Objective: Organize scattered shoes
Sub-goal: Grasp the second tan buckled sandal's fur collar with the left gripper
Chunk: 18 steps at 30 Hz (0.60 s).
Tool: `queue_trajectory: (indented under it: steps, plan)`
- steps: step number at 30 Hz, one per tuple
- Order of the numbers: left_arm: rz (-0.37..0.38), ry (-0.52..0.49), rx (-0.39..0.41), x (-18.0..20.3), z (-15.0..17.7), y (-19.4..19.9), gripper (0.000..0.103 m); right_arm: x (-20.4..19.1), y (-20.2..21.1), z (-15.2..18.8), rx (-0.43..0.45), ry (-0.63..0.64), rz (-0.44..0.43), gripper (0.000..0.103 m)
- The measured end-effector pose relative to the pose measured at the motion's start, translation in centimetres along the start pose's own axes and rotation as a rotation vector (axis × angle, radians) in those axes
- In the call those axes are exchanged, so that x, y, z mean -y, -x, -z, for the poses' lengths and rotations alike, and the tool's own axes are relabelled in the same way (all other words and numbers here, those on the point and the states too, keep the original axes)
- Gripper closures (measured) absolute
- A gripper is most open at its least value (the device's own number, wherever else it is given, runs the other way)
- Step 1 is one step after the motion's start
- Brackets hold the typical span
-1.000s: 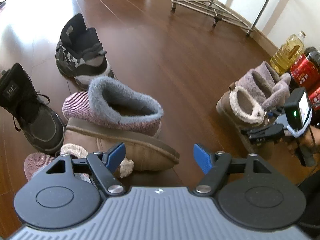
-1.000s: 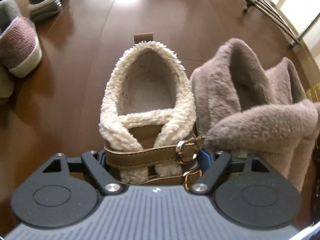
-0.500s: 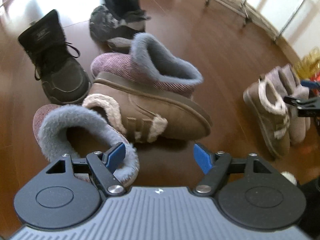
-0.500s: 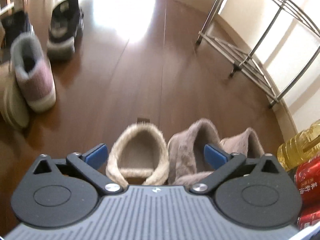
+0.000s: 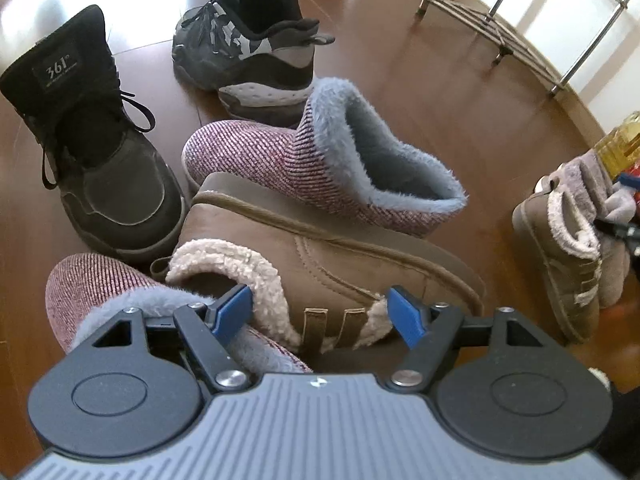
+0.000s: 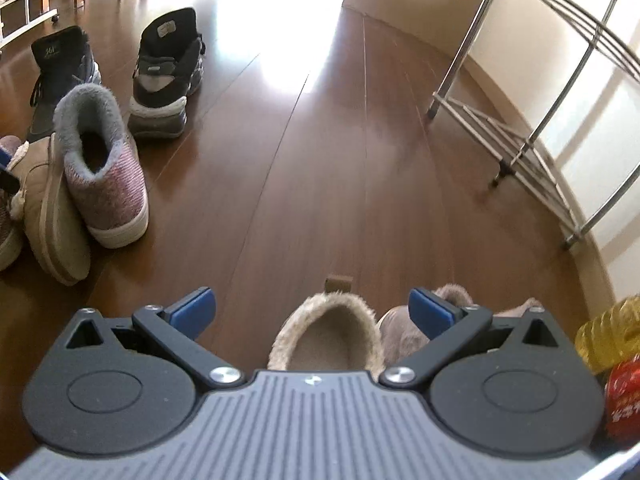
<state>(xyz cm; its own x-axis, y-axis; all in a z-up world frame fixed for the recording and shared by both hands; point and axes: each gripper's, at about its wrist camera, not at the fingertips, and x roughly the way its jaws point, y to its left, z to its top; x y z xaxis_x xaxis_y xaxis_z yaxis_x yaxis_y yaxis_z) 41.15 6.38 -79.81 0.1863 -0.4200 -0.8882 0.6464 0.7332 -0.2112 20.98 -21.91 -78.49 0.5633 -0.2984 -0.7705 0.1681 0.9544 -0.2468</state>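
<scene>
My left gripper is open and hangs low over a tan fleece-lined boot that lies on its side. Its left fingertip is at the grey-blue collar of a pink striped slipper boot. A matching pink slipper boot stands behind the tan one. My right gripper is wide open and holds nothing. It is lifted above a second tan boot, which stands upright beside a grey fuzzy boot. That pair also shows at the right of the left wrist view, the tan boot in front.
A black high-top and a grey-and-black sneaker stand behind the pile. A metal rack lines the right wall. An oil bottle and a red bottle sit beside the upright pair. Bare wooden floor lies between the two groups.
The right gripper let go of the upright tan boot, widened and rose away from it. The left gripper came down and closer over the pile with the fallen tan boot.
</scene>
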Motion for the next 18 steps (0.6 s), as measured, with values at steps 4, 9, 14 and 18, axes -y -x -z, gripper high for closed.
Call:
queue_trajectory:
  steps: [4, 9, 14, 18]
  plan:
    - [0.001, -0.021, 0.003, -0.1, 0.4, -0.4, 0.025, 2.4, 0.0, -1.3, 0.038, -0.105, -0.047, 0.001]
    - [0.015, -0.007, -0.022, -0.1, -0.4, -1.0, 0.017, 4.0, -0.7, -2.3, 0.031, -0.195, -0.081, 0.001]
    - [0.08, -0.093, -0.034, 0.6, -1.0, -2.3, 0.017, 3.9, -1.0, -2.4, 0.03, -0.233, -0.098, 0.001]
    - [0.16, -0.1, 0.014, 0.0, -0.6, -1.7, 0.041, 3.4, -0.9, -1.8, 0.019, -0.234, -0.108, 0.001]
